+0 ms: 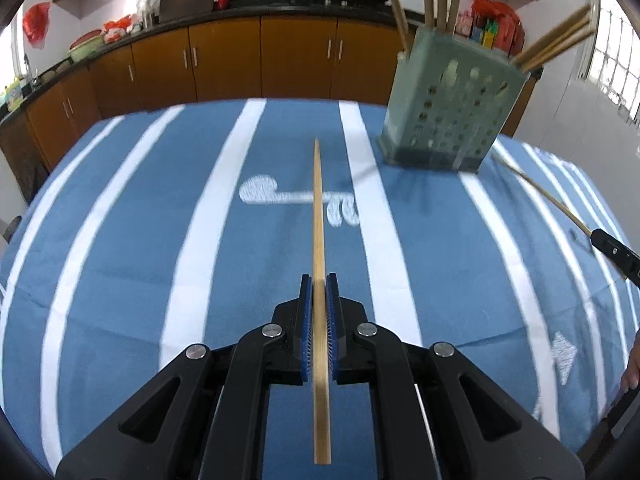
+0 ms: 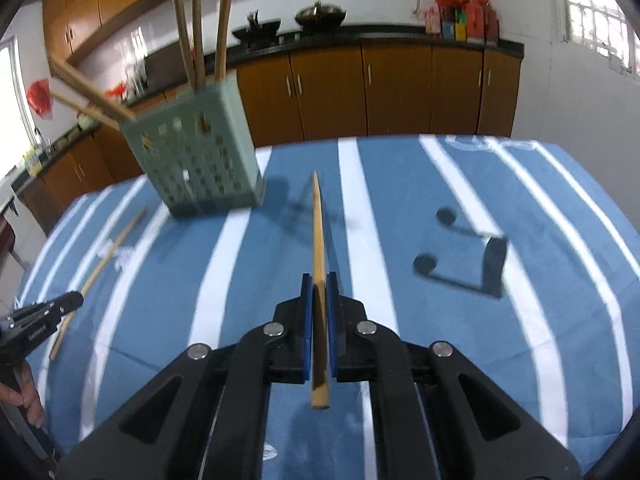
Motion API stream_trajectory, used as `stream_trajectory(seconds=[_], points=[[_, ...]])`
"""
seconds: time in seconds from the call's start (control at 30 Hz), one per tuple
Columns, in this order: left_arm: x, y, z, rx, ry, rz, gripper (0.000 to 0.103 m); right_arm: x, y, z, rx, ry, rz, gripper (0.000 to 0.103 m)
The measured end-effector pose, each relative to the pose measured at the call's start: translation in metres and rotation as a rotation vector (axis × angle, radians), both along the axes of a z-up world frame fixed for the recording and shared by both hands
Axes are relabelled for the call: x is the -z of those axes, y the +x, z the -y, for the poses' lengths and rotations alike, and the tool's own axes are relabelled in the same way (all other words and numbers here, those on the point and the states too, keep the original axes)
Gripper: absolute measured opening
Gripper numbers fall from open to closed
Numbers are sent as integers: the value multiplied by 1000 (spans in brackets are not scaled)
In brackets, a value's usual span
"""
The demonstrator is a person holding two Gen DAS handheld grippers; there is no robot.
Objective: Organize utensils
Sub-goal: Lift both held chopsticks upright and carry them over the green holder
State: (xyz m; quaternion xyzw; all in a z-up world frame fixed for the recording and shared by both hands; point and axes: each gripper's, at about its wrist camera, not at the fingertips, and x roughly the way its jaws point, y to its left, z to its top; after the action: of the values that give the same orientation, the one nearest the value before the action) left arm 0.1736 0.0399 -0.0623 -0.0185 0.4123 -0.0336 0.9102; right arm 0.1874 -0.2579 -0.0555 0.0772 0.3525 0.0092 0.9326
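My left gripper [image 1: 319,280] is shut on a bamboo chopstick [image 1: 318,216] that points forward over the blue striped tablecloth. My right gripper [image 2: 319,280] is shut on another bamboo chopstick [image 2: 318,232], also pointing forward. A pale green perforated utensil holder [image 1: 448,108] stands on the table ahead and right of the left gripper; it holds several chopsticks. The holder shows ahead and left in the right wrist view [image 2: 196,160]. The right gripper [image 1: 616,256] with its chopstick shows at the right edge of the left view. The left gripper [image 2: 44,320] with its chopstick shows at the left edge of the right view.
A black stand with two round feet [image 2: 472,256] lies on the cloth right of the right gripper. The tablecloth [image 1: 160,240] covers the whole table. Wooden kitchen cabinets [image 1: 260,60] with woks on the counter run behind the table's far edge.
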Motion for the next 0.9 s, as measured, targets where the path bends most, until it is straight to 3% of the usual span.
stream_trajectory(seconds=[0.47, 0.9], points=[[-85, -15, -5, 17, -43, 232, 7, -75, -18, 9, 12, 12, 228, 8], [-115, -15, -3, 37, -59, 294, 7, -103, -21, 3, -13, 8, 300, 8]])
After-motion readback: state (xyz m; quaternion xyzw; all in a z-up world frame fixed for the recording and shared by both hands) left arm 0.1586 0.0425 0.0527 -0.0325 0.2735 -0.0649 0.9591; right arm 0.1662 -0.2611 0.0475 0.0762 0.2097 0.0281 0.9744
